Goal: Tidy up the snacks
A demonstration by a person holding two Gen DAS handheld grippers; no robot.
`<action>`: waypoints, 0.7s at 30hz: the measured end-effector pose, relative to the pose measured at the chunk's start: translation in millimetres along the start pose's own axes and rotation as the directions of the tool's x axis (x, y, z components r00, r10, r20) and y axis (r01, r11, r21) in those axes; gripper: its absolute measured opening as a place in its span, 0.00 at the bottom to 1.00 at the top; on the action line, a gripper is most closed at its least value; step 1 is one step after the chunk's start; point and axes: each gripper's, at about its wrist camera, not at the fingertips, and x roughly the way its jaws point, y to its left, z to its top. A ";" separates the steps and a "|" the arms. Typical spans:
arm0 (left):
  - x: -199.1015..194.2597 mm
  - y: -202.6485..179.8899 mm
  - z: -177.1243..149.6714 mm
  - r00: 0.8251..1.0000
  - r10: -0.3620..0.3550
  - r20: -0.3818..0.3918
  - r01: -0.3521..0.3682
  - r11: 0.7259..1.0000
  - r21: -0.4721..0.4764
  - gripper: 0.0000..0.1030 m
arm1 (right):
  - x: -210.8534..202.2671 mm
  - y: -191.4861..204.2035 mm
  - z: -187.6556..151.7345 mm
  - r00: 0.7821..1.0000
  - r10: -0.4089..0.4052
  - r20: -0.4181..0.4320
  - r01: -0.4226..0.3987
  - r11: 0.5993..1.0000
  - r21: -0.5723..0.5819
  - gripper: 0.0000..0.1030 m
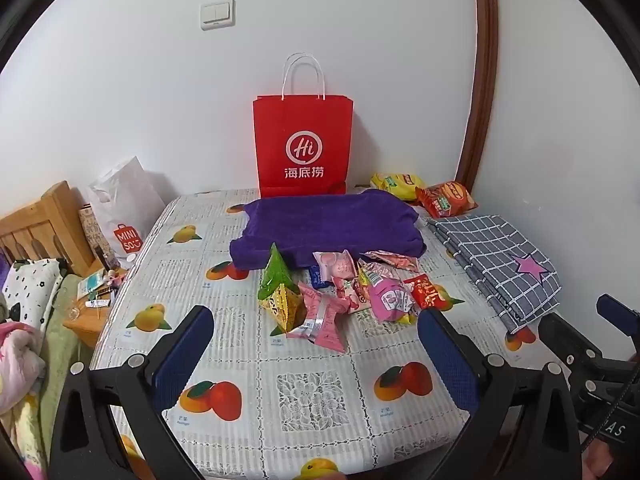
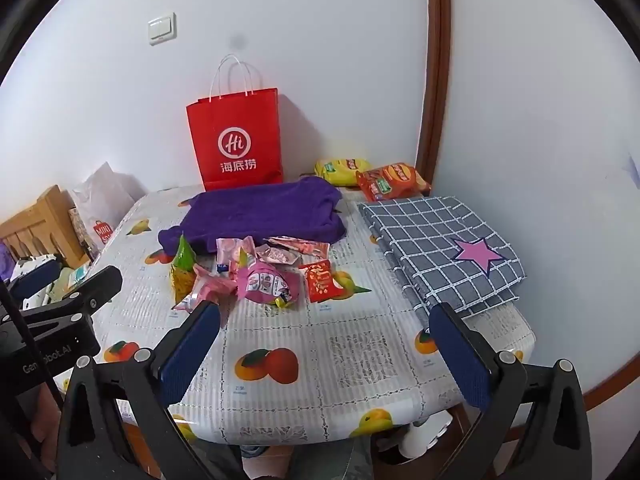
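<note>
A pile of small snack packets (image 1: 344, 292) lies mid-table, in pink, red, green and yellow; it also shows in the right wrist view (image 2: 260, 272). A red paper bag (image 1: 303, 146) (image 2: 238, 140) stands upright against the back wall. A yellow chip bag (image 1: 396, 185) (image 2: 340, 170) and an orange one (image 1: 446, 198) (image 2: 390, 182) lie at the back right. My left gripper (image 1: 316, 336) is open and empty, above the table just in front of the pile. My right gripper (image 2: 326, 328) is open and empty, in front of the pile and to its right.
A folded purple towel (image 1: 328, 226) (image 2: 260, 212) lies behind the pile. A folded grey checked cloth with a pink star (image 1: 500, 260) (image 2: 440, 248) covers the right side. The table (image 1: 304, 396) has a fruit-print cover. A bed, nightstand and white bag (image 1: 120, 204) stand left.
</note>
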 end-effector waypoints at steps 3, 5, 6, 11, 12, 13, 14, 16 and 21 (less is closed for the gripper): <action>0.3 0.9 -2.0 1.000 -0.004 -0.001 0.004 1.000 -0.010 1.00 | -11.0 0.7 -0.9 1.000 0.001 0.025 -0.001 1.000 -0.003 1.00; 0.3 1.0 -3.2 1.000 -0.008 -0.001 0.008 1.000 -0.014 1.00 | -12.1 3.6 1.6 1.000 0.003 0.026 -0.003 1.000 0.000 1.00; 0.3 0.9 -3.5 1.000 -0.006 -0.001 0.006 1.000 -0.015 1.00 | -13.3 2.7 0.9 1.000 0.003 0.030 -0.003 1.000 -0.002 1.00; -9.2 1.3 -6.4 1.000 0.006 0.016 -0.005 1.000 -0.024 0.99 | -19.5 3.3 0.4 0.999 0.003 0.039 -0.003 1.000 -0.010 1.00; -10.4 1.3 -6.9 1.000 0.007 0.017 -0.007 1.000 -0.026 0.99 | -19.1 3.1 0.5 0.999 0.003 0.037 -0.002 1.000 -0.009 1.00; -11.6 1.3 -7.4 1.000 0.007 0.018 -0.007 1.000 -0.027 0.99 | -19.2 3.6 -0.8 0.999 0.000 0.041 0.001 1.000 -0.009 1.00; -8.2 8.1 -2.2 1.000 0.004 0.006 -0.004 0.999 -0.039 0.99 | -19.1 3.5 -0.6 0.999 -0.001 0.040 0.001 1.000 -0.007 1.00; -8.3 7.8 -1.0 1.000 0.006 0.006 -0.006 0.999 -0.041 0.99 | -18.7 3.0 0.0 0.999 0.003 0.037 -0.003 1.000 -0.002 1.00; -10.1 10.0 0.8 1.000 0.011 0.014 -0.010 0.999 -0.053 0.99 | -18.9 3.2 -1.6 0.999 0.004 0.039 -0.004 1.000 -0.004 1.00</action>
